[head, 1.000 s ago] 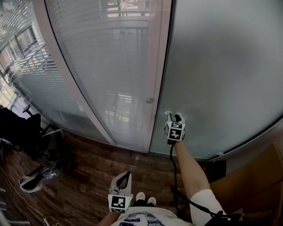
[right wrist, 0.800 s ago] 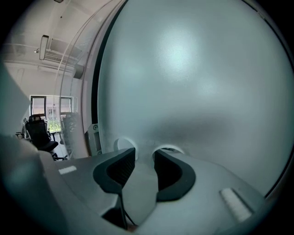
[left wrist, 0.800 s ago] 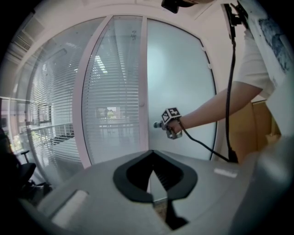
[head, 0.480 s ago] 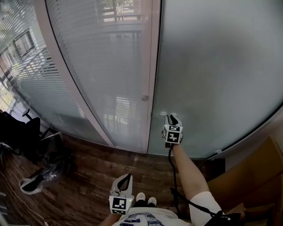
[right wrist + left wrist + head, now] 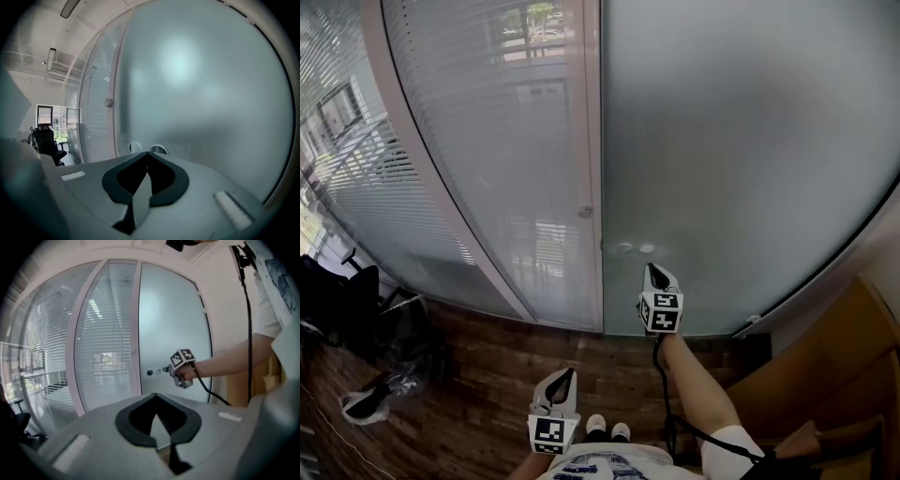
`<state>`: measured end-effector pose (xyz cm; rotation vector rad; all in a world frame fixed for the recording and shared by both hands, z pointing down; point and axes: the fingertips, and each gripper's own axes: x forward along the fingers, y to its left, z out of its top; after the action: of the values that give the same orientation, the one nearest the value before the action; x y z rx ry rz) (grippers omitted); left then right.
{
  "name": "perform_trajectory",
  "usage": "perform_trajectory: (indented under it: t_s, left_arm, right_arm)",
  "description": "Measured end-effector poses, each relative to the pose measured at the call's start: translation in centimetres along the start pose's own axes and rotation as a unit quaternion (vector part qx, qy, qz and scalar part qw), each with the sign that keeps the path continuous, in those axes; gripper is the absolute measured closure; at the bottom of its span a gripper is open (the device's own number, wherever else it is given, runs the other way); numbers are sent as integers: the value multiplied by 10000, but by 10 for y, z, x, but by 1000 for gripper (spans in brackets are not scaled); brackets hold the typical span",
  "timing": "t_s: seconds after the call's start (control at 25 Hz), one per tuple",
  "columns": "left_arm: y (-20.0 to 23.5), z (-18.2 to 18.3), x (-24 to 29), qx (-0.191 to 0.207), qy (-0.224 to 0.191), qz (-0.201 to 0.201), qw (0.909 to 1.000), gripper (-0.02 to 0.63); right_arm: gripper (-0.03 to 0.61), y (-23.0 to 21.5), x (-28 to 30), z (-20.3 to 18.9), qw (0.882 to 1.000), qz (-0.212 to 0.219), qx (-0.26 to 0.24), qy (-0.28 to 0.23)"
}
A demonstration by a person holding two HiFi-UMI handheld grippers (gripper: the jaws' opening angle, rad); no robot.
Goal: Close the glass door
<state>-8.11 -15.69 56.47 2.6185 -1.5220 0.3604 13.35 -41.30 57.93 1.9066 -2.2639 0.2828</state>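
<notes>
While the right arm (image 5: 694, 361) stretches toward the glass door (image 5: 750, 141), right claw (image 5: 652, 269) has just closed empty; left claw (image 5: 568, 373) closed too.

floor (image 5: 487, 361): dark wood planks are laid | far left: black office chair (image 5: 337, 300) is parked | beside it: clear plastic bag (image 5: 380, 392) is left on floor | upper left: slatted blinds (image 5: 478, 141) are lowered

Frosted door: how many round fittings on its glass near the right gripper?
2, side by side on the frosted door beyond the right gripper: left fitting by the door's edge, right fitting beside it. None looks hidden.
</notes>
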Motion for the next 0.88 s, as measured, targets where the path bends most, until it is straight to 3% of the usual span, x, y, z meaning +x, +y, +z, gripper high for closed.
perform_trajectory:
  t_s: [0.36,0.88]
  left_arm:
    - [-6,13,12,240,-77,-147,9996,612]
    - [-18,30,21,406,-197,-331,9984,614]
  right_arm:
    - [571,3,-103,7,9980,251,45,-574]
    - [571,-16,-230,15,9954,9,115,-949]
